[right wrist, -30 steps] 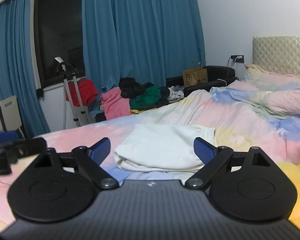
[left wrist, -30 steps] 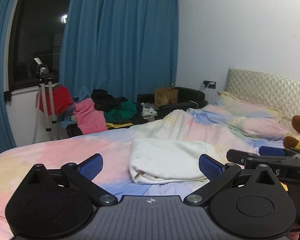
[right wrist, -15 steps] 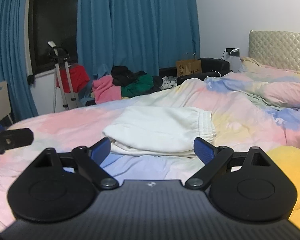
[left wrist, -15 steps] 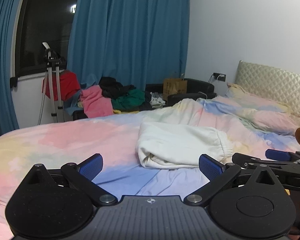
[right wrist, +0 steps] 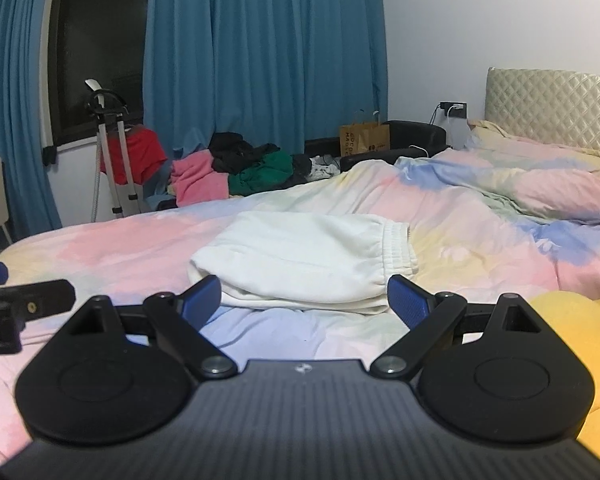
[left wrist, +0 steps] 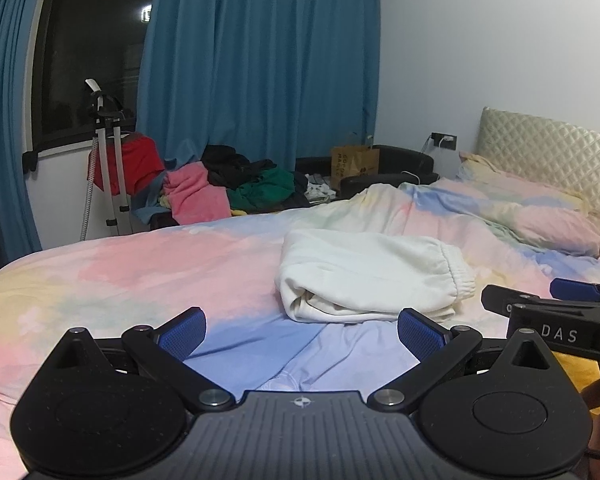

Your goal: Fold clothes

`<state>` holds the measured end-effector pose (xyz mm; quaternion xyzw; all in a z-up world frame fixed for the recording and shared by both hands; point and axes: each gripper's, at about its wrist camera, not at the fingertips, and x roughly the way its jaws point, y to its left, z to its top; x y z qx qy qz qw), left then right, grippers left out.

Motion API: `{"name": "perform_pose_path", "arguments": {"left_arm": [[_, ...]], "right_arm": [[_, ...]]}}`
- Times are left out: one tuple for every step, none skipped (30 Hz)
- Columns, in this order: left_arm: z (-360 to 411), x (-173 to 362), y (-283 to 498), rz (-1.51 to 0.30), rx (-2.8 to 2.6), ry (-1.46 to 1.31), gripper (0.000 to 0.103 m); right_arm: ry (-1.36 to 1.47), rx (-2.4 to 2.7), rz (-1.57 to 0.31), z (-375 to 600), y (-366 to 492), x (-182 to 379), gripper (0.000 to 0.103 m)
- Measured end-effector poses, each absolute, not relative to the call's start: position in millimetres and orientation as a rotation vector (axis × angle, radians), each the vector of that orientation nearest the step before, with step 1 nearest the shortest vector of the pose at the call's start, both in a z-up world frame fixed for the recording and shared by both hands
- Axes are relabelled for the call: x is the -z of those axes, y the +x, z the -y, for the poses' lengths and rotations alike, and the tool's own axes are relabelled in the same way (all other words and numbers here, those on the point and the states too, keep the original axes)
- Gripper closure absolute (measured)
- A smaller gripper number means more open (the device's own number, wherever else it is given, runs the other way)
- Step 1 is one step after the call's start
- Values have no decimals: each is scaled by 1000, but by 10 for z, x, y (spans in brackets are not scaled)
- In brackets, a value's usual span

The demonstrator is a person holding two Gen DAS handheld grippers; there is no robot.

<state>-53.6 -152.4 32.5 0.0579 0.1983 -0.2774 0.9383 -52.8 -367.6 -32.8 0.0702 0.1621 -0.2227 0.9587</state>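
A folded white garment with an elastic waistband (left wrist: 369,276) lies on the pastel bed cover (left wrist: 140,272); it also shows in the right wrist view (right wrist: 307,260). My left gripper (left wrist: 301,332) is open and empty, just in front of the garment's near edge. My right gripper (right wrist: 303,298) is open and empty, its blue pads level with the garment's near edge. The right gripper also shows at the right of the left wrist view (left wrist: 547,308), and the left gripper at the left edge of the right wrist view (right wrist: 20,304).
A pile of clothes (left wrist: 236,188) lies beyond the bed by the blue curtains (left wrist: 260,60). A tripod (left wrist: 108,160) stands at the window. A paper bag (left wrist: 353,162) and black chair are at the back. A yellow plush toy (right wrist: 579,344) lies at the right. Pillows and a headboard (left wrist: 547,152) are at the far right.
Both grippers have come lower and closer to the bed. The folded garment looks larger and nearer. Both stay open.
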Motion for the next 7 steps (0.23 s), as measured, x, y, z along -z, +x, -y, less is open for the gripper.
{"name": "perform_pose_path", "arguments": {"left_arm": [[1523,-326,-537,-404,565,118,0],[1519,-328,-538,-403,564,117,0],[1513,-329,-537,-403,564,115,0],[1507,-328,-536,-405,564,111,0],[1501,-328,-534,-406,565,108,0],[1495,-327,-533,-407,565,105,0],[1489,-327,-531,-408,566,102,0]], "right_arm": [[136,453,-329,3664,-528,329,11],[131,454,-329,3653,-527,329,11],[127,454,-330,3643,-526,328,11],[123,455,-330,3635,-525,328,11],[124,453,-331,3637,-524,329,11],[127,451,-333,3644,-521,329,11],[129,450,-335,3649,-521,330,11]]}}
